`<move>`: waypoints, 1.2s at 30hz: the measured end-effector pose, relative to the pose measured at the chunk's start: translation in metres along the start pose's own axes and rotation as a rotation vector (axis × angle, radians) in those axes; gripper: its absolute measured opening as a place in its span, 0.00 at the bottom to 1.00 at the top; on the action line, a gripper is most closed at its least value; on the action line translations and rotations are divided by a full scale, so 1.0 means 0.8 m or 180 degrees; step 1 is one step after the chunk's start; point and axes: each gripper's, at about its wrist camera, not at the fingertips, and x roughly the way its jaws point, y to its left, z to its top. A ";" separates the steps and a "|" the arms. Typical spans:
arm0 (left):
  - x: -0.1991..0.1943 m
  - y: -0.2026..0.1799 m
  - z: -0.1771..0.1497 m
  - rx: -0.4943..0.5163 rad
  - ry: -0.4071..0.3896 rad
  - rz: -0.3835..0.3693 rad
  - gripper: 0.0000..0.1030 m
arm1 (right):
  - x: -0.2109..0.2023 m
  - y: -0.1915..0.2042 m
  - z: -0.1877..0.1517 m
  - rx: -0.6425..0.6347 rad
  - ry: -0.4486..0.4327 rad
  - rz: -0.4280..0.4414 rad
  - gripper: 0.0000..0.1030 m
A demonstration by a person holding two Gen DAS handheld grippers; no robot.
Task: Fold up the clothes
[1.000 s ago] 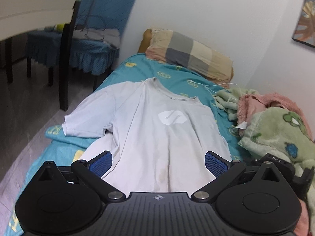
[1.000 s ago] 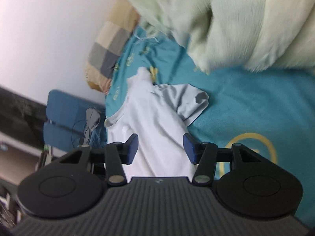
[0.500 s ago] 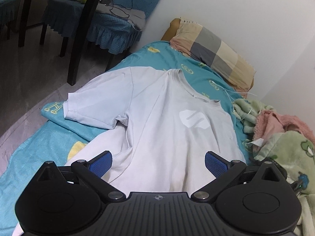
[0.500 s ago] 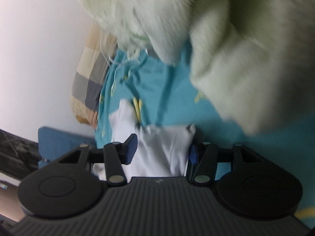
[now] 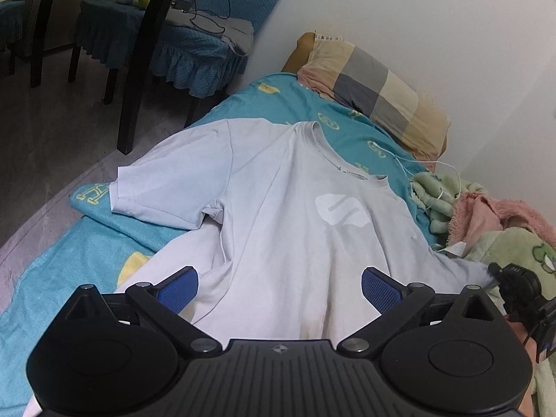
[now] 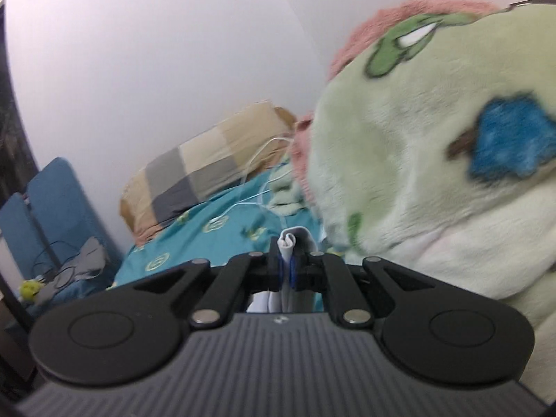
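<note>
In the left wrist view, a pale grey short-sleeved cotton T-shirt with a white chest logo is laid front-up across a bed covered by a turquoise sheet with yellow prints, presumably so that it can be folded flat. One sleeve is spread toward the left of the frame; the opposite edge is drawn out to the lower right, where it runs to the other tool. The left hand-held gripper is held at the bottom centre over the hem with its blue pads wide apart and nothing between them, apparently ready for a corner. A checked beige-and-grey pillow is seen against the white wall at the upper right, a heap of green and pink fleece blankets at the right edge, and dark chairs with ruffled blue covers over a grey floor at the upper left.

In the right wrist view, the right hand-held gripper is closed tight at the centre on a bunched fold of the T-shirt, probably to lift that side over. The blurred green fleece blanket fills the right of the frame; pillow, sheet and a blue chair lie at the left.
</note>
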 end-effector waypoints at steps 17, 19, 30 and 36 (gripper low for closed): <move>-0.025 0.015 0.032 0.0203 -0.0212 0.0034 0.98 | -0.037 0.145 0.007 -0.2068 -0.0508 0.0342 0.07; -0.029 0.026 0.039 0.0142 -0.0268 0.0078 0.98 | -0.041 0.198 -0.038 -0.2587 -0.0219 0.0790 0.07; -0.017 0.037 0.042 0.0308 -0.0271 0.0102 0.98 | -0.050 0.236 -0.173 -0.2883 0.1095 0.1441 0.47; -0.020 0.008 0.026 0.0717 -0.0340 0.0050 0.98 | -0.119 0.188 -0.108 -0.2043 0.1262 0.1520 0.77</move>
